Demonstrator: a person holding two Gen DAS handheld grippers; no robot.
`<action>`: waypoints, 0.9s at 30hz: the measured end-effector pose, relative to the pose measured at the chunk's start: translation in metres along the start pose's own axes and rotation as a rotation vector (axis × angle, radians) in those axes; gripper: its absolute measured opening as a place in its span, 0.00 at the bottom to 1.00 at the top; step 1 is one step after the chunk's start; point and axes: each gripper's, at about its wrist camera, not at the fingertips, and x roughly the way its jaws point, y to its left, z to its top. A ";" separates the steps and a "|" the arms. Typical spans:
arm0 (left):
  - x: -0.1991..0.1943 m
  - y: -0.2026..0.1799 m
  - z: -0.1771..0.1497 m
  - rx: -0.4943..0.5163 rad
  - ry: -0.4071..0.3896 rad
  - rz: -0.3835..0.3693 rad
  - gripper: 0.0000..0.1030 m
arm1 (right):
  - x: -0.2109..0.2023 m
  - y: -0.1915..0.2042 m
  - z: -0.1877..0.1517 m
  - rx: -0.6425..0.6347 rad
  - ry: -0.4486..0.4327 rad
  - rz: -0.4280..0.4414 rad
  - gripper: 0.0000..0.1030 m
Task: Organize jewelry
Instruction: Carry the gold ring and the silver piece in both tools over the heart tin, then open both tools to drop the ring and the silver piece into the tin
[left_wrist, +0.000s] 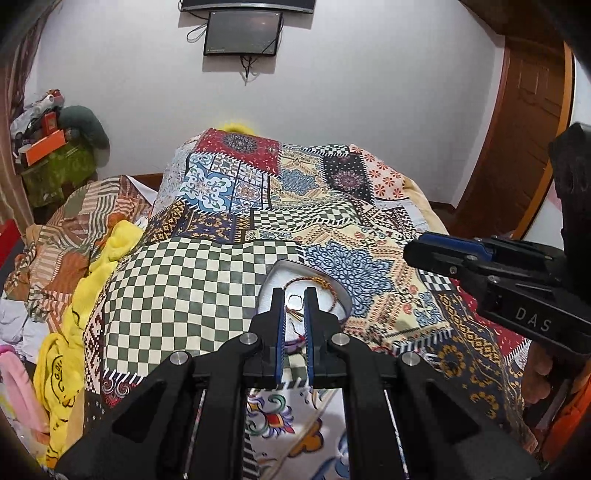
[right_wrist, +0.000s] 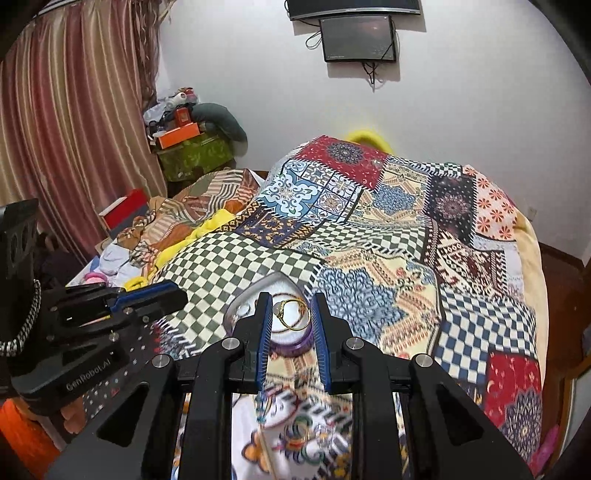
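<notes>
Two hand-held grippers hung over a patchwork quilt (right_wrist: 424, 236) that covered the bed, both aimed down at a clear plastic tray (left_wrist: 341, 291) lying on the quilt where its green-and-white checked patch met a blue floral one.

From the left wrist view, the left gripper (left_wrist: 294, 295) had its blue-padded fingers (left_wrist: 279, 339) drawn almost together, only a narrow slot between them, and nothing was pinched there; through the slot a small silver ring (left_wrist: 294, 301) showed inside the tray, with a braided cord bracelet (left_wrist: 314, 283) curving along the tray's far rim. Whether the tips touched the tray could not be told.

From the right wrist view, the right gripper (right_wrist: 290, 297) stood a little wider, its pads apart and pressing on nothing. Between and beyond them, a thin gold bangle (right_wrist: 295, 314) lay in the tray with a gold ring (right_wrist: 282, 308) against its near-left side, and a purple bangle (right_wrist: 295, 345) sat at the tray's near edge. Small clear pieces at the tray's left corner were too faint to name.

Each gripper appeared in the other's view, side by side and apart. Crumpled yellow cloth (left_wrist: 110, 243) and striped bedding (right_wrist: 207, 206) lay along the quilt's left edge.
</notes>
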 end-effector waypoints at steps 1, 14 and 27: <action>0.004 0.002 0.001 -0.002 0.004 -0.002 0.07 | 0.005 0.001 0.002 -0.008 0.006 0.000 0.19; 0.047 0.015 0.000 -0.005 0.077 -0.019 0.07 | 0.064 0.003 0.010 -0.014 0.159 0.050 0.19; 0.078 0.021 -0.006 -0.030 0.157 -0.054 0.07 | 0.100 -0.008 0.007 0.011 0.297 0.098 0.19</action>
